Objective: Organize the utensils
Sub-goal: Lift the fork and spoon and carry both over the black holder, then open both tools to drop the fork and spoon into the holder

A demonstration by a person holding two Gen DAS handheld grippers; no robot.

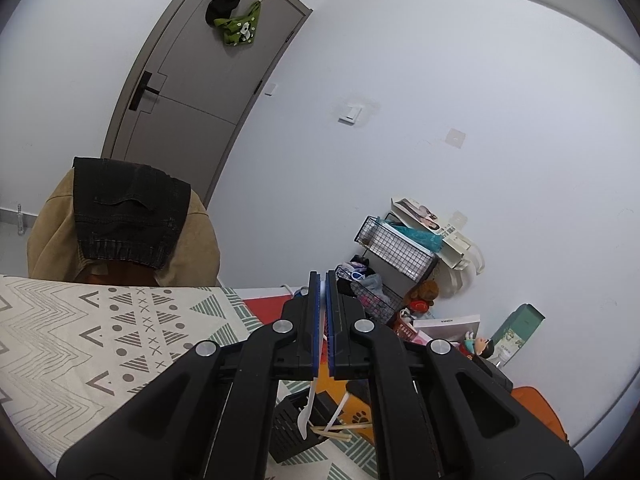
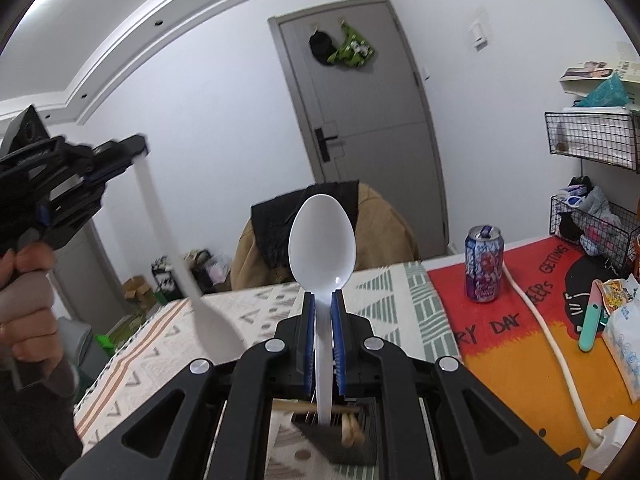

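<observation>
The right claw is clamped on a white plastic spoon, pinching it at the neck so the bowl stands upright above the blue pads while the handle runs down between them toward a black slotted utensil holder on the counter below. Wooden chopsticks lie in that holder.

Over at nine o'clock in the right wrist view, the left claw is held high in a hand and grips the end of a second white utensil, which hangs down at a slant, blurred; its lower end widens, though I cannot tell what kind of utensil it is. From the left wrist camera, the left claw shows its pads nearly closed, with only a thin sliver between them, and a white handle emerges beneath at six o'clock, above the black holder with its chopsticks.

The counter wears a patterned cloth, with a red and orange mat at three o'clock. A drink can stands on the mat, near a white cable. A chair draped with clothing sits behind the counter at twelve o'clock, before a grey door.
</observation>
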